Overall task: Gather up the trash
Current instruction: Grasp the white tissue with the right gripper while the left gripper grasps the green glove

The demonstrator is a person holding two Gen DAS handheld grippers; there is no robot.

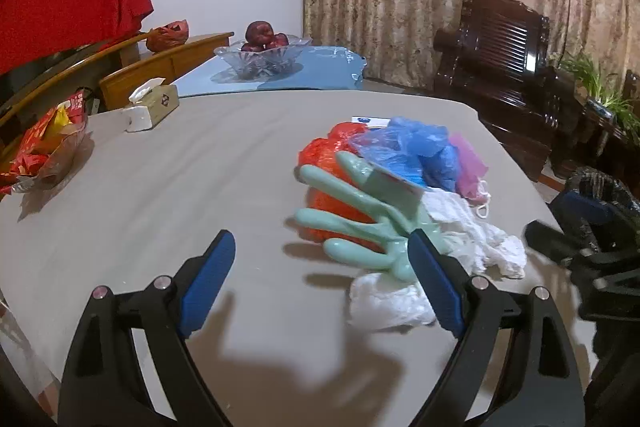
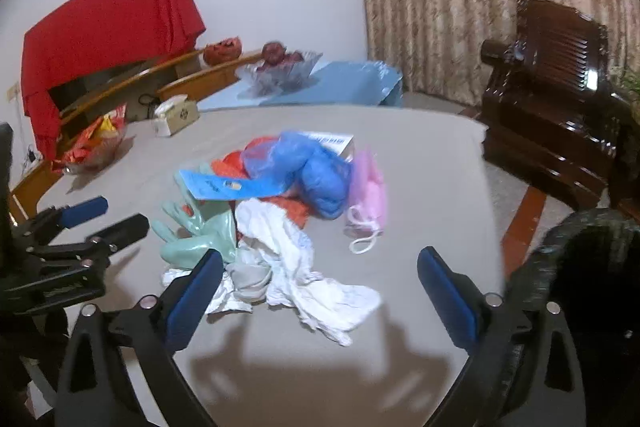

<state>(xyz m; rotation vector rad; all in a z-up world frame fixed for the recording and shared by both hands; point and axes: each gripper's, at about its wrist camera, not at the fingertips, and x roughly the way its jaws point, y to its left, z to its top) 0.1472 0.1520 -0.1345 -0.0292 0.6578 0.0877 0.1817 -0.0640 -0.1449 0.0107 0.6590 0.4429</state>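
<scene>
A trash pile lies on the grey table (image 1: 160,187): a mint rubber glove (image 1: 360,223), a red plastic bag (image 1: 324,155), blue plastic (image 1: 416,151), a pink mask (image 1: 470,163) and white crumpled tissue (image 1: 472,239). The right wrist view shows the same glove (image 2: 200,243), blue plastic (image 2: 316,171), pink mask (image 2: 370,195) and tissue (image 2: 316,279). My left gripper (image 1: 322,275) is open and empty, just left of the glove's cuff. My right gripper (image 2: 320,283) is open and empty over the tissue. A black trash bag (image 2: 580,267) stands at the table's right edge.
A tissue box (image 1: 154,105) and a bowl of snack packets (image 1: 48,151) sit at the table's far left. A glass fruit bowl (image 1: 262,57) stands on a blue cloth behind. A dark wooden chair (image 1: 504,67) stands to the right. The left gripper shows in the right wrist view (image 2: 100,215).
</scene>
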